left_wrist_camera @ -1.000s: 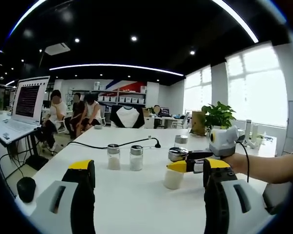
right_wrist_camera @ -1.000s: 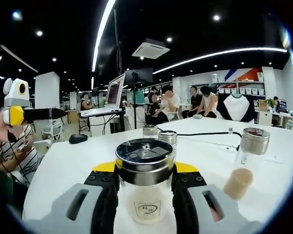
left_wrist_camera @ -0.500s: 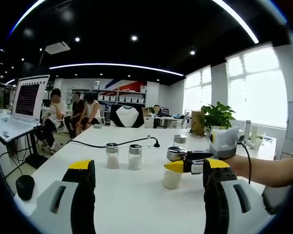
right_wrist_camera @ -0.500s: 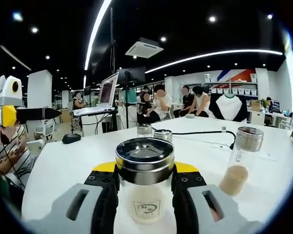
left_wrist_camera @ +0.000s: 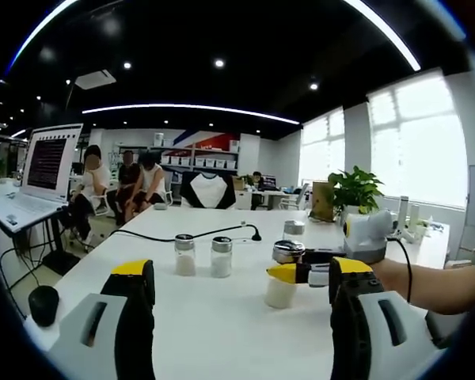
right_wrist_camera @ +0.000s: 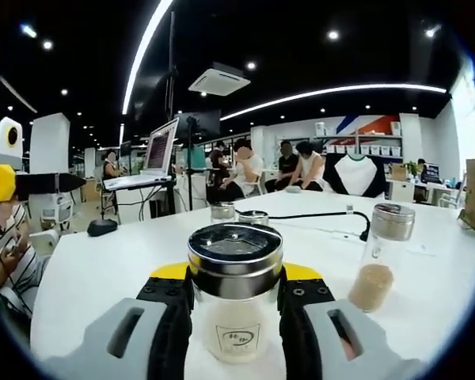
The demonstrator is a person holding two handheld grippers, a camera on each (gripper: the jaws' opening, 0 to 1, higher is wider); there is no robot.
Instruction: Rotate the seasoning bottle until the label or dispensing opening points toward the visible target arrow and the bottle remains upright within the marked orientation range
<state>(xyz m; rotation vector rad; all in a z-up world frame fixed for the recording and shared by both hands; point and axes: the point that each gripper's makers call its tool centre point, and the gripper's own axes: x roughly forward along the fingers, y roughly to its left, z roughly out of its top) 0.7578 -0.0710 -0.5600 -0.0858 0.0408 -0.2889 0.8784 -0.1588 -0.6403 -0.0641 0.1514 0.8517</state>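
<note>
- Right hand-held gripper (right_wrist_camera: 236, 313) clamped on the seasoning bottle (right_wrist_camera: 235, 305), jaws pressed to the glass just under the metal lid (right_wrist_camera: 235, 257); seen too from the left gripper view (left_wrist_camera: 301, 273), yellow tips closed at the bottle's (left_wrist_camera: 282, 279) neck.
- Left hand-held gripper (left_wrist_camera: 241, 317) held apart with jaws spread wide, gripping nothing, well short of the bottle.
- Bottle stood on the white surface (left_wrist_camera: 222, 317), near the right-hand side, apart from the two small shakers (left_wrist_camera: 200, 255) and beside a taller jar (right_wrist_camera: 380, 257) of brown grains.
- Long axis kept upright, lid level; printed label (right_wrist_camera: 237, 339) faced back toward the right gripper view's camera.
- No target arrow made out on the surface, so remaining turn could not be judged.
- Best done, judging by the grip: turned slowly about the vertical axis, base kept flat on the surface, squeeze held even to stop tipping or slipping, released only once the label lined up.
</note>
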